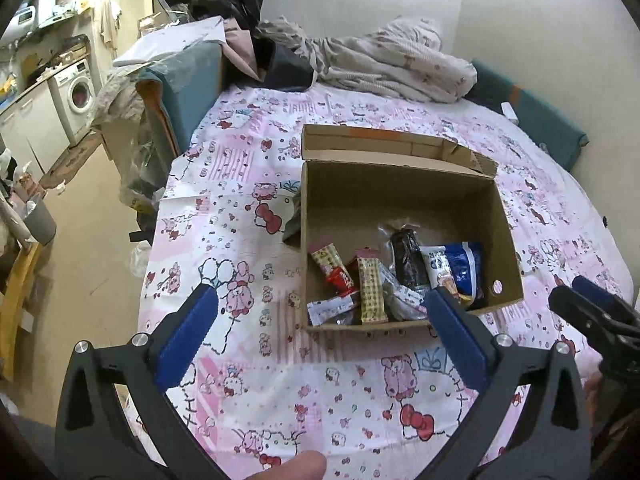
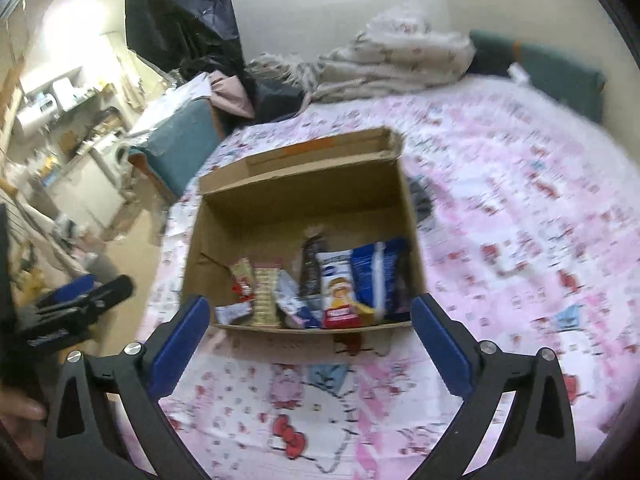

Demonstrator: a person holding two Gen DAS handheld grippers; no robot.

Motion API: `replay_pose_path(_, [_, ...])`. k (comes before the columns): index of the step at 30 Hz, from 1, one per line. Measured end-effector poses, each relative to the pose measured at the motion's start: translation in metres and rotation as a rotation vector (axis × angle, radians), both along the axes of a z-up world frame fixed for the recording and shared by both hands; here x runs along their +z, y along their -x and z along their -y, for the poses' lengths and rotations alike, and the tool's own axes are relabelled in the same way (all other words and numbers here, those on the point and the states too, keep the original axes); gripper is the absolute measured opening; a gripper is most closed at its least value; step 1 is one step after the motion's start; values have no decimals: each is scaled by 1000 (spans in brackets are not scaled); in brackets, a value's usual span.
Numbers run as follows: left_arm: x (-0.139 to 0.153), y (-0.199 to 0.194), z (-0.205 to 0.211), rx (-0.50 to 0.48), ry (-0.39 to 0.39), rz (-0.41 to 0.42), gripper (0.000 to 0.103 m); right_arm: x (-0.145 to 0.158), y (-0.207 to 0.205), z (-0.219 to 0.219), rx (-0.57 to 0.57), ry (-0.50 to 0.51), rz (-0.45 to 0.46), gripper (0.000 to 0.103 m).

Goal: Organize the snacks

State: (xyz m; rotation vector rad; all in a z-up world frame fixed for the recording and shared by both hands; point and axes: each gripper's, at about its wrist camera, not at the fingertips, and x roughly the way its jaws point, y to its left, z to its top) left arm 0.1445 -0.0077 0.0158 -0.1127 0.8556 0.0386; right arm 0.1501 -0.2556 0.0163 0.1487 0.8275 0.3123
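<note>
**Both tools empty above a filled box**

Nearest the lens in the left wrist view is my own fingertip point(image 1: 298, 466) at the bottom edge, and just above it the left tool point(image 1: 320, 320), its blue-padded jaws spread wide with nothing between them. The right tool point(image 2: 310, 320) stands the same way in its own view: jaws fully apart, holding nothing.

The bed's pink cartoon-print sheet point(image 1: 248, 380) carries the open brown cardboard box point(image 1: 404, 184), which sits right of centre in the left view and dead centre in the right view. The assorted wrapped snacks point(image 1: 372, 288) lie in a row along the box's near wall, at the lower part of its floor. Most have their long axes running away from me, toward the back wall. Among them I make out a yellow patterned bar point(image 1: 370, 286), a dark brown wrapped stick point(image 1: 406, 258) and a blue-and-white foil packet point(image 1: 464, 264). The far half of the box floor is bare.

I see no snack left out on the sheet, so I judge the gathering nearly or wholly done. The box lies straight ahead of the right tool and off to the right of the left one, so the right looks better placed for any tidying or for the raised lid flap point(image 1: 376, 142) at the back.
</note>
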Motion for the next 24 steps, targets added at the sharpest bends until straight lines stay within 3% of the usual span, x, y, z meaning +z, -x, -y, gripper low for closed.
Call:
replay_pose_path(5, [-2,29,-6,36,-20,20,103,-1,24,0,-29,37,37,103])
replay_pose_path(9, [-5,45,-10,40,19,26,103,-1,39,-7,-23,78,60,103])
replay_pose_path(15, [-2,66,-2,19,-20,78,103,-5,53,-15,-37,99,60,103])
replay_pose_path(20, [-1,69,7,-1,-48,102,103,-3,54,-16,-44,114,89,103])
replay_pose_path(24, [-1,66,3,10,-8,91,103,-4,53,-15,-59,107,91,103])
